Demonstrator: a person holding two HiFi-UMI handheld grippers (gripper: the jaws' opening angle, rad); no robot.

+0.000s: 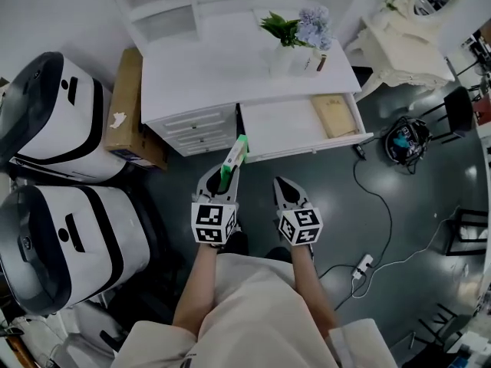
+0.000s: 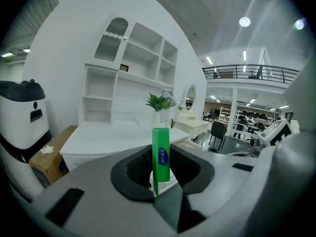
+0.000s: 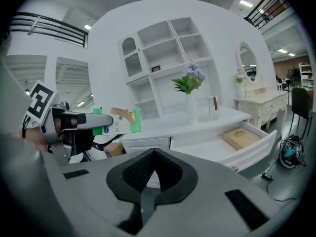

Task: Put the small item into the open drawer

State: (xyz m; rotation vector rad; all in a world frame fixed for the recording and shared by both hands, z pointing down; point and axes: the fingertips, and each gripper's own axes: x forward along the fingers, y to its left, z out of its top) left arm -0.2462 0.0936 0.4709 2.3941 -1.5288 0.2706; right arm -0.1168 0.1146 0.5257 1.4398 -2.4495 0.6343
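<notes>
A slim green box (image 1: 234,158) stands upright in my left gripper (image 1: 224,181), whose jaws are shut on its lower end. In the left gripper view the green box (image 2: 161,156) rises between the dark pads with a blue label facing me. It hovers just in front of the open white drawer (image 1: 285,129), near the drawer's left front corner. A flat tan packet (image 1: 335,115) lies at the drawer's right end. My right gripper (image 1: 287,193) hangs beside the left, shut and empty. The right gripper view shows the drawer (image 3: 256,149) and the green box (image 3: 117,122) to its left.
The drawer belongs to a white desk (image 1: 207,67) carrying a vase of flowers (image 1: 298,41). Two large white-and-black machines (image 1: 54,113) (image 1: 69,244) and a cardboard box (image 1: 130,106) stand at the left. Cables and a power strip (image 1: 360,267) lie on the dark floor to the right.
</notes>
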